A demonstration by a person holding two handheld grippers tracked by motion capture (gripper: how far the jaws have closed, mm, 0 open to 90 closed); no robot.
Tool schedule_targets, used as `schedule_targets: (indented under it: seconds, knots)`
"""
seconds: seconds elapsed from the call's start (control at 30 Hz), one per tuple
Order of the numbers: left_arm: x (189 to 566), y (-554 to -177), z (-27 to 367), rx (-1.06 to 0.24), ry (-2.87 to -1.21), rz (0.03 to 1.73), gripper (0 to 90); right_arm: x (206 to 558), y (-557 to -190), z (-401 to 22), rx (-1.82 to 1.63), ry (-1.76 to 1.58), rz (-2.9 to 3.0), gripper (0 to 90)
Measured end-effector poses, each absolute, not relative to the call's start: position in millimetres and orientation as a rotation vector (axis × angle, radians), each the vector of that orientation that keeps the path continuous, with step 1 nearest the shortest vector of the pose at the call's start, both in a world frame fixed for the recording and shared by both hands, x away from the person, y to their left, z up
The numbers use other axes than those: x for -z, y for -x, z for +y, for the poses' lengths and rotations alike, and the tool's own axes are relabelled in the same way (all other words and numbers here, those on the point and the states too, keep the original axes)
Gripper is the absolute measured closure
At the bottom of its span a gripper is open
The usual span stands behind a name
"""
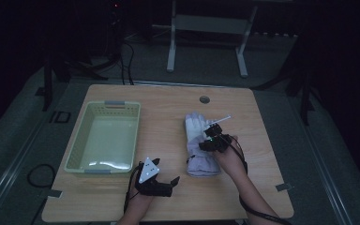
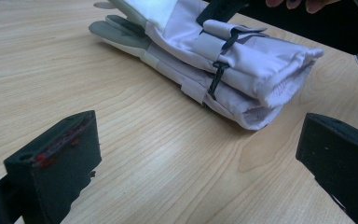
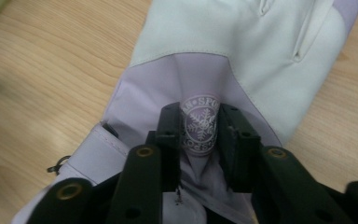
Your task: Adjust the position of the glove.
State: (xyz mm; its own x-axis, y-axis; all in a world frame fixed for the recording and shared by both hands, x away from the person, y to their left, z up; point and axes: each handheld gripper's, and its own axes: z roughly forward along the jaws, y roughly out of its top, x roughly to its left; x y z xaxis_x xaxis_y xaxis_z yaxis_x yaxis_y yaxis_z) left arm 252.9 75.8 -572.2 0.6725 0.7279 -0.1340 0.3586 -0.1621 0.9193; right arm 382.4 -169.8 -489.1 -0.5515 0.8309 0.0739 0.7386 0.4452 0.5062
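Two grippers work: my right gripper [image 3: 200, 135] pinches a fold of the lilac glove [image 1: 199, 143] lying lengthwise on the table [image 1: 168, 201], fingers pointing away. My left gripper [image 1: 161, 180] hovers wide open, empty, beside its cuff; basket [image 1: 104, 137] lies left.

Both grippers are black: the left gripper [image 1: 165, 172] carries a grey three-cornered plate [image 1: 147, 170], the right gripper [image 1: 211, 131] a trailing black cable [image 1: 258, 213].

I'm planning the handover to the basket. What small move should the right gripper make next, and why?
Probably lift straight up a little: the right gripper has pinched the gloves at the snowflake badge, while the basket lies off to the left.
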Motion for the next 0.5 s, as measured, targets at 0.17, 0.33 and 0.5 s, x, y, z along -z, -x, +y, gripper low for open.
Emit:
schedule_targets:
  seconds: [0.17,0.33,0.5]
  knots:
    - [572.2,-253.2,76.1,-0.407,-1.767,0.875,0.0,479.5,-380.5,-182.9,-0.846,-1.328,2.496,54.8]
    - [572.2,-253.2,76.3,-0.406,-1.768,0.874,0.0,468.9,-375.7,-192.8,-0.939,-1.282,2.463,38.7]
    - [572.4,-253.5,76.7,-0.399,-1.763,0.871,0.0,460.1,-370.7,-202.3,-1.023,-1.261,2.472,28.9]
